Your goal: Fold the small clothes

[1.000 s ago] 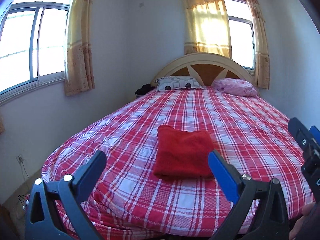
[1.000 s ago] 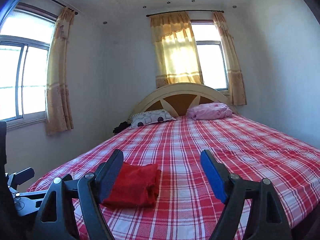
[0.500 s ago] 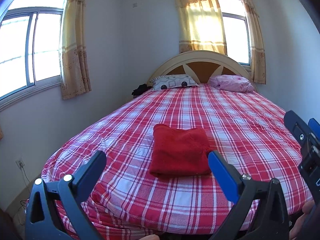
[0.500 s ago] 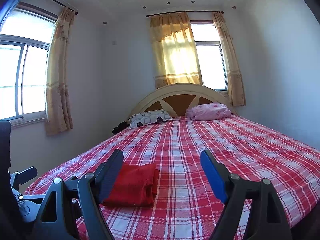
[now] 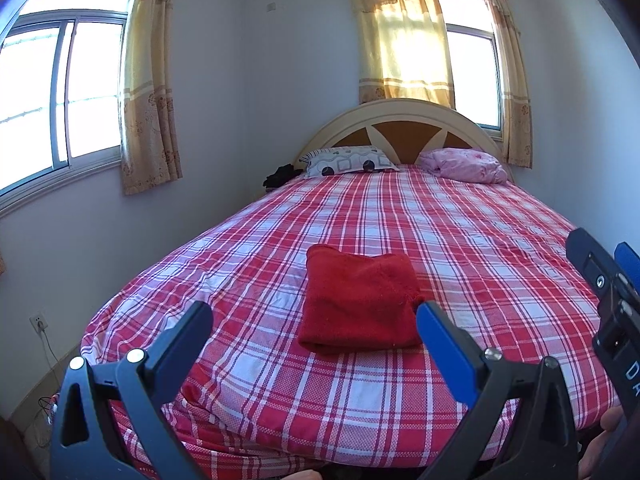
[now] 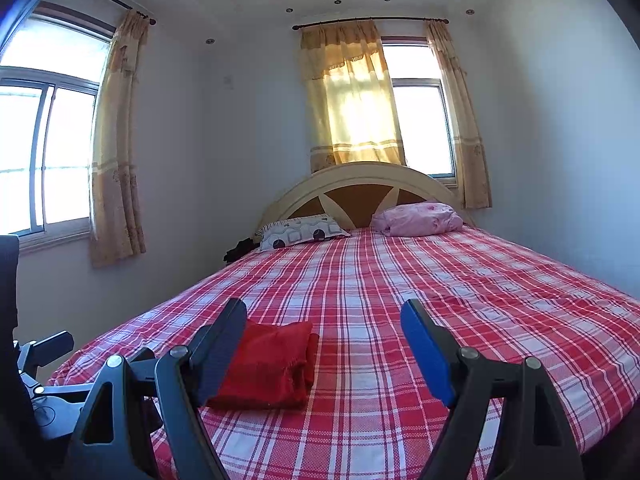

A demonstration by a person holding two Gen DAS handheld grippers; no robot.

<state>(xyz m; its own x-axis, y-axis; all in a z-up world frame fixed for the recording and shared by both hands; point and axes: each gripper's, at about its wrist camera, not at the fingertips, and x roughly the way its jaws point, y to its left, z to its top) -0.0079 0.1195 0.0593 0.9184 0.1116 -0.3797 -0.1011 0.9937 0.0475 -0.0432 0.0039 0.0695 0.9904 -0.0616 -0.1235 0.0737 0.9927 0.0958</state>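
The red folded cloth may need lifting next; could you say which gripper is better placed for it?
Probably left: the red cloth lies centred between the open left gripper, but off-centre for the right gripper.

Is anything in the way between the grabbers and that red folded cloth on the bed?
Nothing visible. The red folded cloth lies alone on the checked bedspread, with only bare bedspread between it and the open left gripper and open right gripper. The pillows sit far off by the headboard.

Folded red cloth (image 5: 358,304) on plaid bed (image 5: 460,232), beyond wide-spread left gripper (image 5: 314,322)
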